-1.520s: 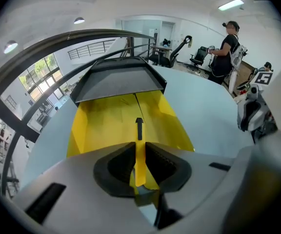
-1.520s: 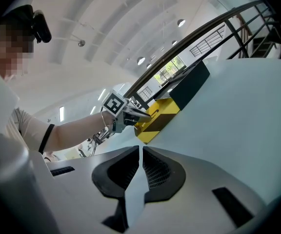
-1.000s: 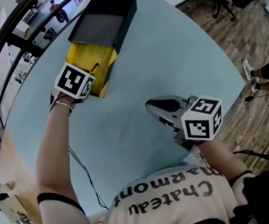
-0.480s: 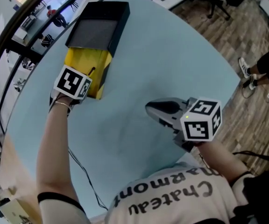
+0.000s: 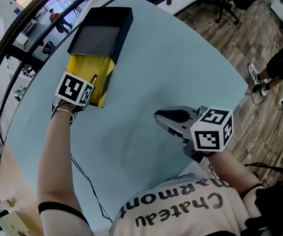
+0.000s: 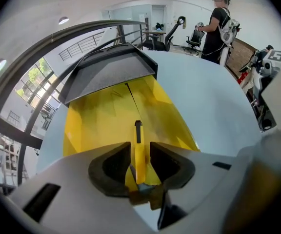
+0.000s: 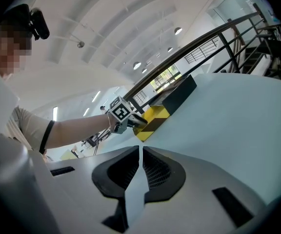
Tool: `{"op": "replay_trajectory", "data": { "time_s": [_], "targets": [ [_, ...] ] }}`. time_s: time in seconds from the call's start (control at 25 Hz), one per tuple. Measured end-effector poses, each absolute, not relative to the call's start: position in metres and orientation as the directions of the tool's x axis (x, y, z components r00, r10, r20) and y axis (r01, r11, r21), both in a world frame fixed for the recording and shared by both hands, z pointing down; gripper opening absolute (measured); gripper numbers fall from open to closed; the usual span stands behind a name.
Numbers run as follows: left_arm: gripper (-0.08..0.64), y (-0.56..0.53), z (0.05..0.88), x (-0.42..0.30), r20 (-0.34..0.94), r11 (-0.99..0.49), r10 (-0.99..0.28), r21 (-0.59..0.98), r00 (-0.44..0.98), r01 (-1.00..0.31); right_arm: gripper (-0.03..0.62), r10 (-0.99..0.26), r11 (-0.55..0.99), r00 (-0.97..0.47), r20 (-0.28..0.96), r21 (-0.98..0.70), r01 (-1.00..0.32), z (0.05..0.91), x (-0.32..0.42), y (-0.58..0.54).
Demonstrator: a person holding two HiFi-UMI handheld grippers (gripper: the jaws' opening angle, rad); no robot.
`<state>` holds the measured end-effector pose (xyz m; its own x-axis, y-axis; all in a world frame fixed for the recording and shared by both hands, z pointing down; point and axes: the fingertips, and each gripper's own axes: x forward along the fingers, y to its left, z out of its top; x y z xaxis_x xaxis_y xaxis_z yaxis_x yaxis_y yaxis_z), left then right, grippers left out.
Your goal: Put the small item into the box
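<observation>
A yellow box [image 5: 93, 73] lies on the pale blue table [image 5: 181, 63], its far end tucked under a black cover [image 5: 100, 32]. My left gripper [image 5: 95, 80] points steeply down at the box's near end. In the left gripper view a thin yellow stick with a black tip [image 6: 138, 143] stands between the jaws of the left gripper [image 6: 139, 155]. Those jaws have just been opening and no longer press on it. My right gripper [image 5: 162, 117] hovers over the table's middle, shut on nothing [image 7: 140, 150]. The right gripper view also shows the box [image 7: 152, 117].
The round table's edge [image 5: 230, 63] curves along the right, with wooden floor [image 5: 259, 43] and chairs beyond. A thin cable [image 5: 88, 181] trails across the near table. A person [image 6: 220, 21] stands far behind the table. A railing [image 6: 82, 30] runs behind the box.
The head view has drifted a little, so the box sits slightly higher and further left. Both grippers stay about where they were.
</observation>
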<state>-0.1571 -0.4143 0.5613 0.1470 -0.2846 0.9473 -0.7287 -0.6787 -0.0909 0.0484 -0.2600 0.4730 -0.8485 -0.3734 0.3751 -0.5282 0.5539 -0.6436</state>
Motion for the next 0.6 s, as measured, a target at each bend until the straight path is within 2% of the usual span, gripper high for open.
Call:
{"op": "replay_trajectory", "data": {
  "time_s": [0.16,0.32,0.4,0.6],
  "targets": [
    [0.133,-0.420,0.551,-0.160,0.919,-0.612,-0.341,-0.056,0.199,-0.789,0.048,-0.386,0.550,-0.843,0.374,-0.640,-0.536,0.469,0.053,-0.259],
    [0.126,-0.423,0.523,-0.166,0.846,-0.536,-0.472,-0.054,0.246,-0.843,0.048,-0.387,0.555,-0.843,0.374,-0.635,-0.537,0.465,0.055,-0.250],
    [0.025,-0.417,0.501,-0.160,0.787,-0.506,-0.548,-0.041,0.284,-0.862,0.048,-0.384,0.569,-0.845,0.373,-0.625,-0.534,0.459,0.056,-0.244],
    [0.006,-0.388,0.457,-0.126,0.619,-0.478,-0.671,0.059,0.408,-0.876,0.048,-0.380,0.662,-0.833,0.401,-0.511,-0.548,0.440,0.053,-0.239]
  ]
}}
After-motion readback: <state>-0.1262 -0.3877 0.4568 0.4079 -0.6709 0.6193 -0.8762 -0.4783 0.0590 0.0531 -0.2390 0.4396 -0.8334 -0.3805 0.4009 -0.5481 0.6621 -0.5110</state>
